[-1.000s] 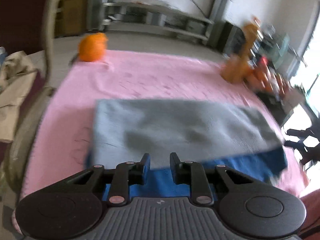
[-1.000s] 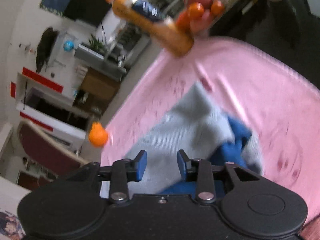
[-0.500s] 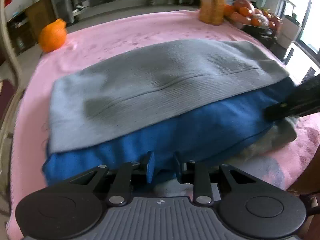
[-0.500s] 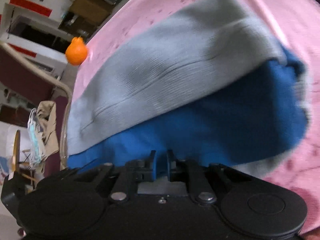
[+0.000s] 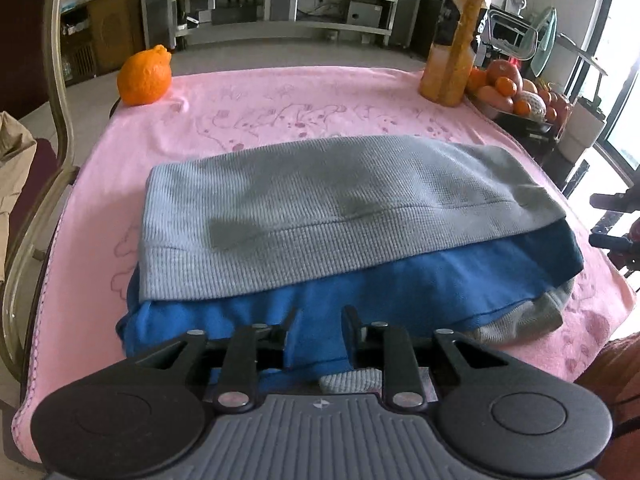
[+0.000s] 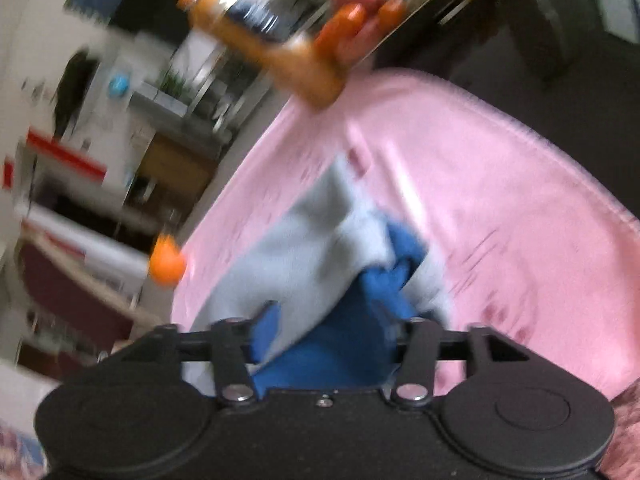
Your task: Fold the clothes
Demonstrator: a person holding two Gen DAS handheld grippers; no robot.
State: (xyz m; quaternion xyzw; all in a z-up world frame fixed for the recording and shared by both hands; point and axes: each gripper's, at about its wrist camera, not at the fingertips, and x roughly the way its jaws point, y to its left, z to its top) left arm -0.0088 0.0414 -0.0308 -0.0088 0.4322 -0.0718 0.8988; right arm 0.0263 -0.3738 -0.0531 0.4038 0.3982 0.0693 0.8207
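I see the bench under a pink cloth point(image 5: 328, 100), and everything else I place against that cloth. In its middle lies the folded garment point(image 5: 340, 216), grey knit on top, blue layer showing along the edge nearest me, a grey hem poking out at the right corner. At the cloth's far right corner stands a juice bottle point(image 5: 456, 40), with a fruit bowl point(image 5: 508, 88) just past that edge; an orange point(image 5: 145, 76) sits at the far left corner.

My left tongs point(image 5: 318, 336) point steeply down at the near blue edge. The jaws are closing, narrow, with blue fabric lying between them; the pads are apart from it as far as I can make out.

My right tongs point(image 6: 332, 332) come in rolled, so the room tilts in a blurred view. Their jaws are opening, released, with the garment's blue end point(image 6: 360, 320) bunched between the fingers, loose.
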